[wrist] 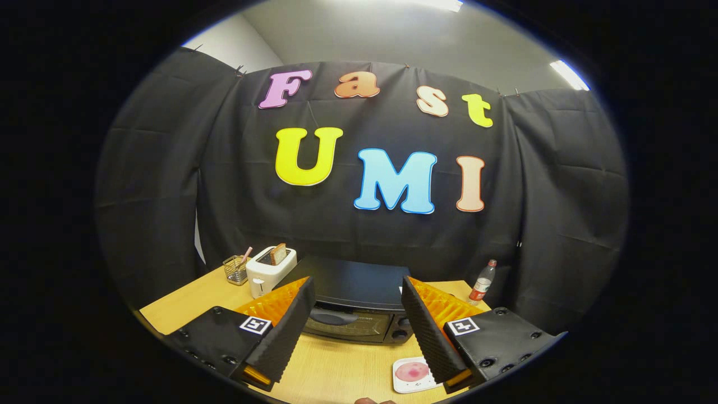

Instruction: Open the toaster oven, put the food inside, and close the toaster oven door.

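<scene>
The gripper (356,314) is held wide apart (nothing between), facing the closed oven (350,306) on the desk (336,370).

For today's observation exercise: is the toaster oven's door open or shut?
Shut. The toaster oven door stands upright, flush, its handle at top, beyond the open gripper, which holds nothing.

Black cloth wall (168,185) hangs in folds around the booth, pinned along its top edge. Above it a pale grey ceiling (392,39) with two bright strip lights (569,74). White room wall (235,47) behind the cloth. Light wood worktop (185,303) below.
</scene>
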Demonstrator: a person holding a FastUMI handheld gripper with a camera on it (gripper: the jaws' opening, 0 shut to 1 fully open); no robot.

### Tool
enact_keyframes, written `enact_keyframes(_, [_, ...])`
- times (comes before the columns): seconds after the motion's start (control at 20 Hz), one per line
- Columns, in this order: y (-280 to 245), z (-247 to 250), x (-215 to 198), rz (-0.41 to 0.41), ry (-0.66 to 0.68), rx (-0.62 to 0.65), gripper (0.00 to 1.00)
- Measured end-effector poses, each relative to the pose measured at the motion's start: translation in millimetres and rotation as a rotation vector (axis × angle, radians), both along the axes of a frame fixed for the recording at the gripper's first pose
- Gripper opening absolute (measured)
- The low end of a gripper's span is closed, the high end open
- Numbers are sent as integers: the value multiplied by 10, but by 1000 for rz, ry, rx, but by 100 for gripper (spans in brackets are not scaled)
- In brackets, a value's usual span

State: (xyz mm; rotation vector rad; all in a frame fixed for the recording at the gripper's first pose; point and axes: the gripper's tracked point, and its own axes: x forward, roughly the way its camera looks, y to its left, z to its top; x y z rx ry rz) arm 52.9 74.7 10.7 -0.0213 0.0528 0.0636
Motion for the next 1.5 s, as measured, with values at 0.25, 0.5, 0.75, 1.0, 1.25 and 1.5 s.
enact_keyframes(0.25, [124,-35,289,21,10,48,98])
enact_keyframes(0.5, [194,-305,616,15,71,17,98])
enact_keyframes(0.75, [235,-627,874,25,142,-16,98])
enact_keyframes(1.0, [356,-947,1156,46,210,-50,99])
enact_keyframes(1.25, [478,-1255,1350,62,280,-59,98])
enact_keyframes(1.5, [460,-1458,1476,46,331,-41,99])
